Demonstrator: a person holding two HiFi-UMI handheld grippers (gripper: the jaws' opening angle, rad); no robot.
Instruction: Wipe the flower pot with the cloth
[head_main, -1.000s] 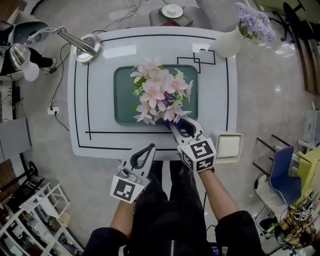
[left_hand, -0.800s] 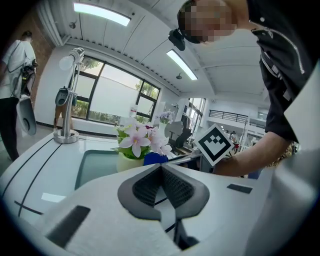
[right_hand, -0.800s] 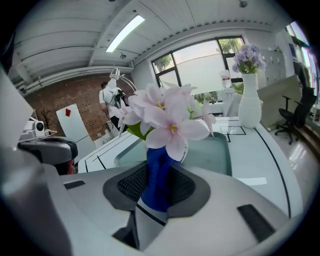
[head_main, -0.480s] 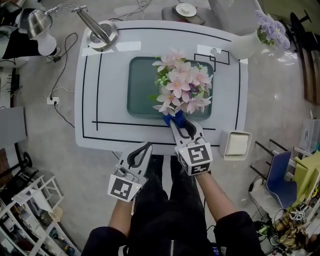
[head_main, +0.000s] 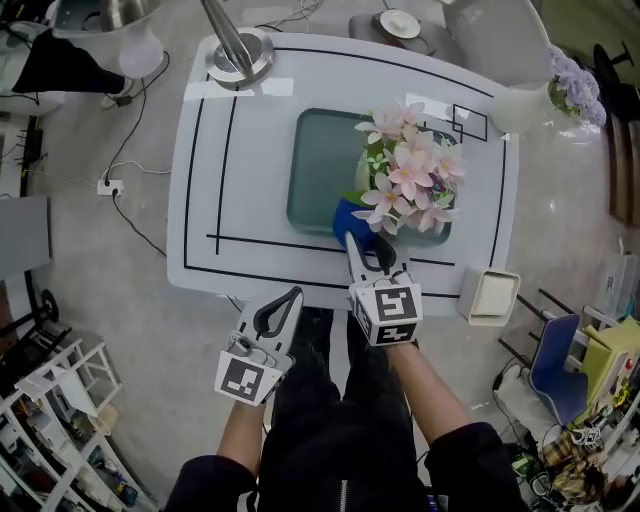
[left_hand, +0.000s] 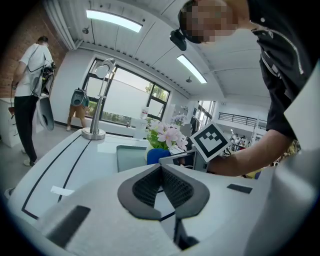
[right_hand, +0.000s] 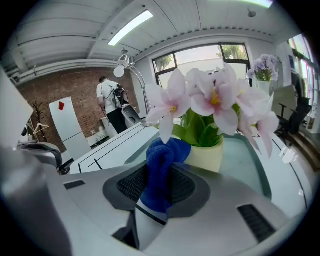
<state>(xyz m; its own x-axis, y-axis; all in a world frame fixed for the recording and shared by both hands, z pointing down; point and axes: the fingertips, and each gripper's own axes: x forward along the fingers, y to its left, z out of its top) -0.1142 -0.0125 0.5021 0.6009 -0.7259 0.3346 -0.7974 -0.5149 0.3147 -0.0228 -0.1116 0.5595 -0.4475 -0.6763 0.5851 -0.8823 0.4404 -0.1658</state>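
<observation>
A cream flower pot (right_hand: 207, 155) with pink flowers (head_main: 410, 178) stands on the right half of a green tray (head_main: 320, 165). My right gripper (head_main: 353, 238) is shut on a blue cloth (head_main: 354, 214), which bulges out past the fingertips against the pot's near left side. In the right gripper view the cloth (right_hand: 162, 167) sits pinched between the jaws of the right gripper (right_hand: 160, 175), right in front of the pot. My left gripper (head_main: 294, 294) hangs off the table's front edge, shut and holding nothing; its own view shows the left gripper (left_hand: 161, 172) with jaws together.
The white table (head_main: 250, 200) has black line markings. A desk lamp base (head_main: 240, 55) stands at the back left, a white vase with purple flowers (head_main: 555, 92) at the back right. A small white box (head_main: 487, 295) sits by the table's right front corner. People stand far off (left_hand: 27, 95).
The head view has swung, so the table and pot now sit further right in it. The blue cloth shows more at the pot's left side. The left gripper has stayed put.
</observation>
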